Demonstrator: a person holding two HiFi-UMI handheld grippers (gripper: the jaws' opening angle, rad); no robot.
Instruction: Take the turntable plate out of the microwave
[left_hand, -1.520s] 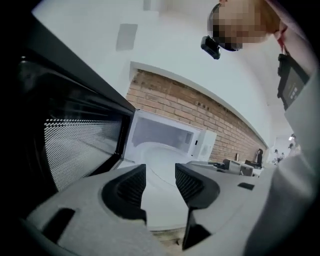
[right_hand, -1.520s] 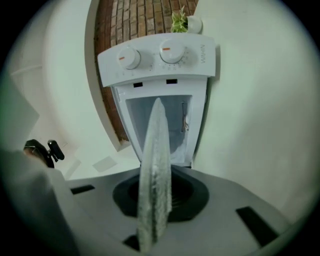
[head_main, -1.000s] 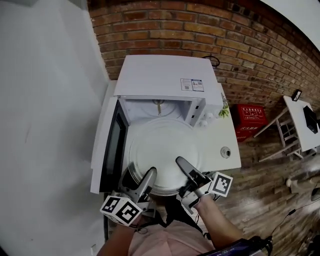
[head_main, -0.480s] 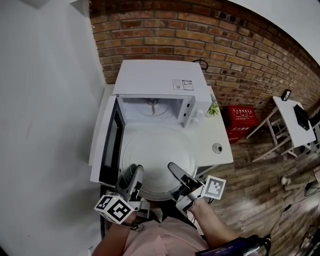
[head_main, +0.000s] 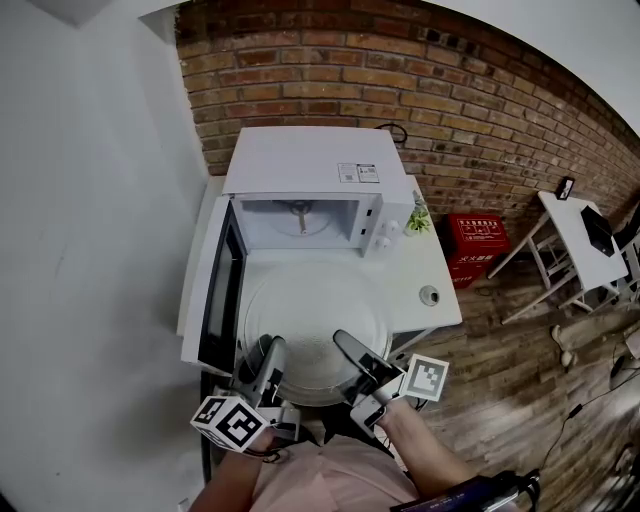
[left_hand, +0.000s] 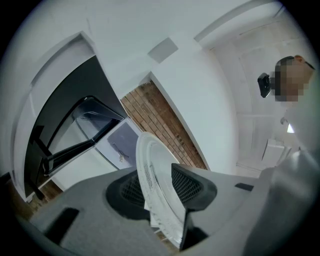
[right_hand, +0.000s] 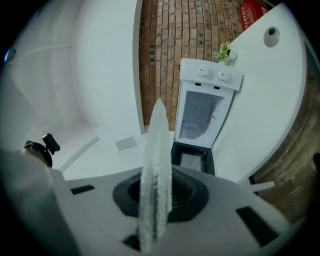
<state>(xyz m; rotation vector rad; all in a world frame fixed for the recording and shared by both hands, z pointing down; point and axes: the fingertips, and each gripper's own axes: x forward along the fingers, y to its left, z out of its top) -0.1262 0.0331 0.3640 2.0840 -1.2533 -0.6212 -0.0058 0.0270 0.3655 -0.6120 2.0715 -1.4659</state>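
- Head view: the turntable plate (head_main: 315, 315) is seen outside the open microwave (head_main: 300, 160), just in front of it. Its near edge is gripped by the left gripper (head_main: 272, 352) and the right gripper (head_main: 346, 346).
- Left gripper view: the rim is clamped by jaws that have just been closing.
- Right gripper view: the rim is pinched edge-on between clenched jaws.

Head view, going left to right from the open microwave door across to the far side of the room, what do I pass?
microwave door → cavity → knobs → plant → red box → table
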